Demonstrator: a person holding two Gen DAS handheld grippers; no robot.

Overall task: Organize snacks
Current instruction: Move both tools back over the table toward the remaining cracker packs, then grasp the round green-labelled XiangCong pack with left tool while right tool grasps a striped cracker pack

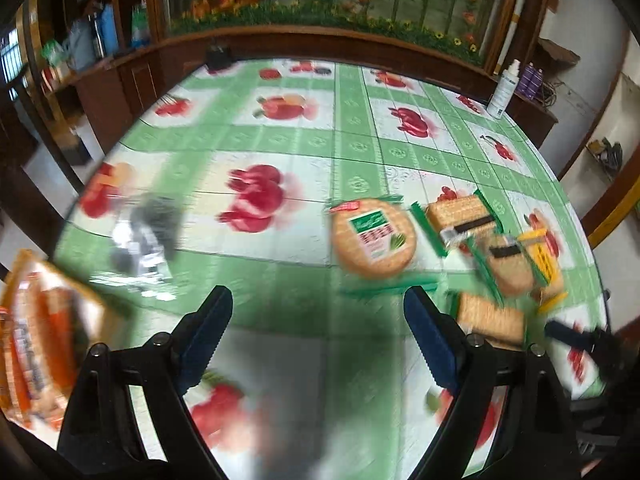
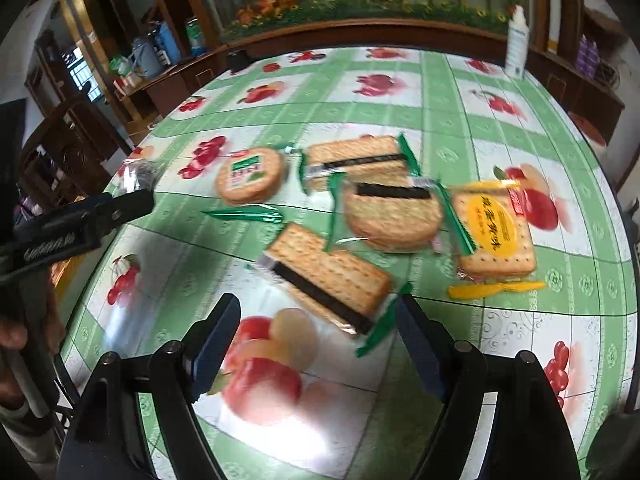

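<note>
Five wrapped biscuit packs lie clustered on the fruit-print tablecloth (image 2: 400,92): a round pack (image 2: 250,175) at ten o'clock of the group, a long pack (image 2: 356,160) at twelve, a second round pack (image 2: 394,216) in the middle, a yellow-label pack (image 2: 494,232) at three, and another long pack (image 2: 328,278) at six. The right gripper (image 2: 318,330) hangs with jaws wide and empty, that last pack's green wrapper end just beside its right finger. The left gripper (image 1: 318,320) is also wide and empty over bare cloth, the packs at its two o'clock.
</note>
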